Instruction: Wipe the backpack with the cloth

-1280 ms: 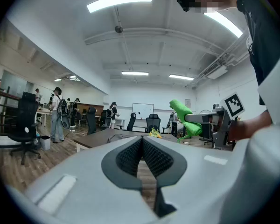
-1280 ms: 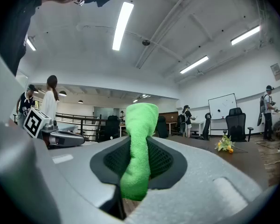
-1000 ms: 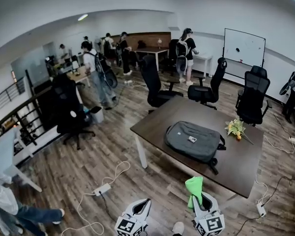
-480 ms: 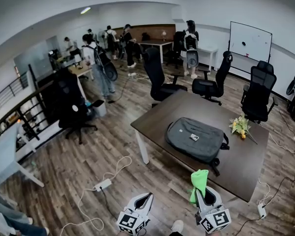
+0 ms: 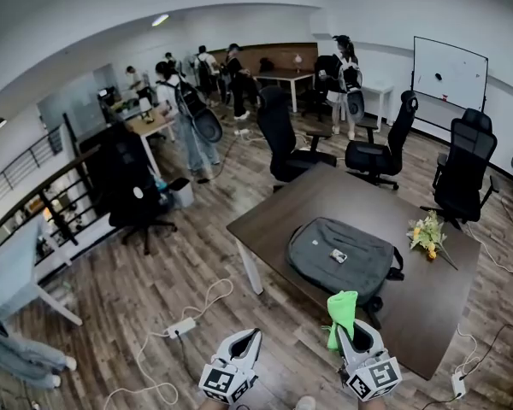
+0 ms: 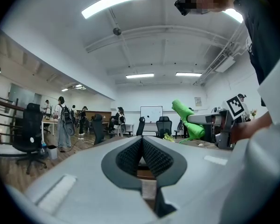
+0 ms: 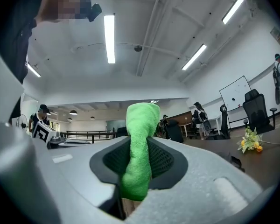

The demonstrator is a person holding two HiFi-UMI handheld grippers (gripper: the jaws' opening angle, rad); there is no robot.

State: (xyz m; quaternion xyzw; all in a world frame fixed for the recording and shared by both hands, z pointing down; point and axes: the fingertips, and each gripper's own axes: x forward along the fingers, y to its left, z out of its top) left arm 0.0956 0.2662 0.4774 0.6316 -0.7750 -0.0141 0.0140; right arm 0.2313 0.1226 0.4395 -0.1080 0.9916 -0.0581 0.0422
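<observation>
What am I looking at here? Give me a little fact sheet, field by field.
table: dark, rectangular
backpack: grey, lying flat on the table
flowers: on the table, apart from the backpack
left gripper: jaws together, nothing between them
right gripper: shut on the cloth, which is green and sticks upward

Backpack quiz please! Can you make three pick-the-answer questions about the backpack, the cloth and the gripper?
1. Where does the backpack lie? A on the floor; B on the table; C on a chair.
2. What colour is the cloth? A red; B blue; C green.
3. What is the right gripper doing? A shut on the cloth; B open and empty; C holding a cup.
Answers: B, the head view shows it flat on the dark tabletop; C, it is bright green in every view; A, its jaws pinch the cloth between them.
</observation>
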